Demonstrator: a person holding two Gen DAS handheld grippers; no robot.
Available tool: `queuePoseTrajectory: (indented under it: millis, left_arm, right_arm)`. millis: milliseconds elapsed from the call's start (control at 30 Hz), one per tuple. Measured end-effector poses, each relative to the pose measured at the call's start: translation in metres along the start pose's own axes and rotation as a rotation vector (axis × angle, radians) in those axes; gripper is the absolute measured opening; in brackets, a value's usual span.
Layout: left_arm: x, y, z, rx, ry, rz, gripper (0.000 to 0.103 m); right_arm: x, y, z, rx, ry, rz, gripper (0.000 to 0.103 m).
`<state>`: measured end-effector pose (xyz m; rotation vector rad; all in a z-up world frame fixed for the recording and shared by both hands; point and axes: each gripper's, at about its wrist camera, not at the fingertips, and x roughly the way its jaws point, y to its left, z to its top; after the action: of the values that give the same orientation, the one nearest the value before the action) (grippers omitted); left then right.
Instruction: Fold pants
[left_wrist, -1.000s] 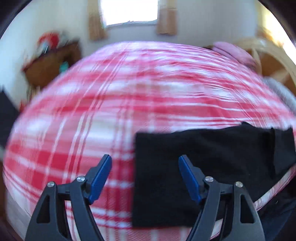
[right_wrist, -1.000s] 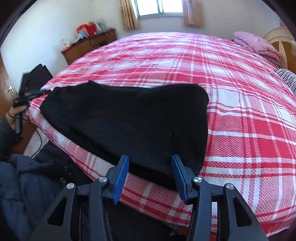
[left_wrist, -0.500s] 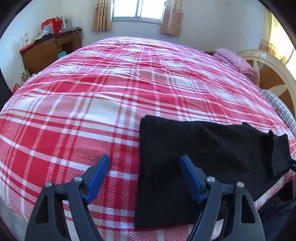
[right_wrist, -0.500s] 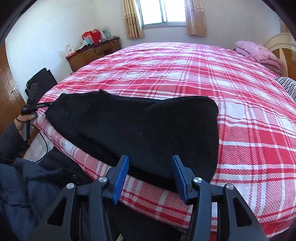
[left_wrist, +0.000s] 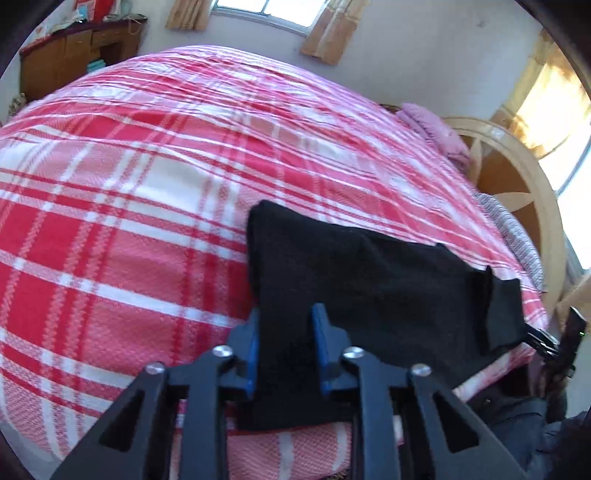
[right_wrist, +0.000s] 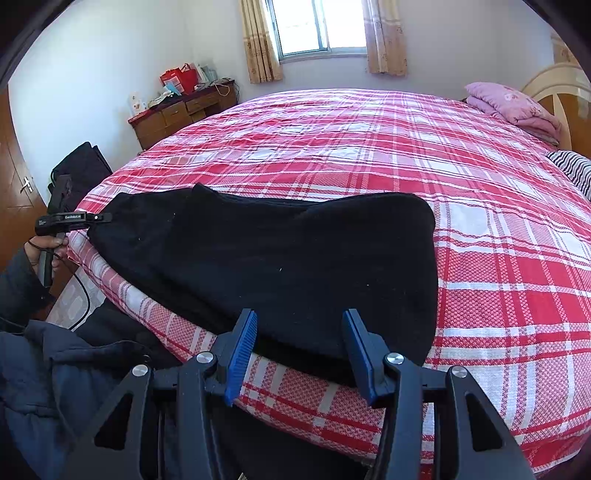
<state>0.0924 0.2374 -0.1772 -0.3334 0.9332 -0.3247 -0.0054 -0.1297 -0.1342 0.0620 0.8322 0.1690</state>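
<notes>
Black pants (right_wrist: 280, 262) lie along the near edge of a bed with a red and white plaid cover (right_wrist: 480, 229). In the left wrist view the pants (left_wrist: 369, 288) run away to the right. My left gripper (left_wrist: 286, 350) has narrowed around the pants' near end, blue pads on either side of the cloth. It also shows in the right wrist view (right_wrist: 99, 218) at the pants' far left end. My right gripper (right_wrist: 299, 343) is open just above the pants' near edge at the bed's rim, empty. It shows in the left wrist view (left_wrist: 539, 338) at the far end.
A pink folded quilt (right_wrist: 513, 107) and a striped pillow (right_wrist: 572, 170) lie at the headboard on the right. A wooden dresser (right_wrist: 177, 114) stands by the far wall under a window. A dark jacket (right_wrist: 55, 369) hangs below the bed edge on the left.
My left gripper has moved right onto the pants' end and its jaws have narrowed from wide open to closed on the cloth. My right gripper has stayed open in place.
</notes>
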Motion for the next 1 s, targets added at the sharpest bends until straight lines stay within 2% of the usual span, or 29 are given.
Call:
queuePoseTrajectory:
  millis: [100,200,267,433,667,767,1000]
  left_arm:
    - [-0.004,-0.006,0.003,-0.02,-0.011,-0.03,0.017]
    - [-0.019,-0.013,0.011,-0.049,-0.054,-0.104,0.017]
    - [-0.031,-0.03,0.015,-0.014,-0.081,-0.124,0.017]
    - [-0.048,-0.09,0.025,0.073,-0.115,-0.248,0.017]
    - [-0.042,-0.177,0.039,0.191,-0.098,-0.403,0.017]
    - [-0.036,-0.21,0.048,0.236,-0.088,-0.446,0.017]
    - [0.014,-0.295,0.048,0.361,0.033,-0.48,0.017]
  right_arm:
    - [-0.002,-0.002,0.001,0.008,-0.009,-0.001,0.05]
    - [-0.004,-0.005,0.002,0.023,-0.025,-0.002,0.05]
    - [-0.006,-0.009,0.004,0.043,-0.035,-0.003,0.05]
    - [-0.013,-0.018,0.008,0.083,-0.073,-0.022,0.05]
    - [-0.028,-0.041,0.013,0.171,-0.133,-0.03,0.052]
    - [-0.033,-0.052,0.014,0.219,-0.156,-0.026,0.053]
    - [-0.042,-0.07,0.015,0.282,-0.186,-0.049,0.054]
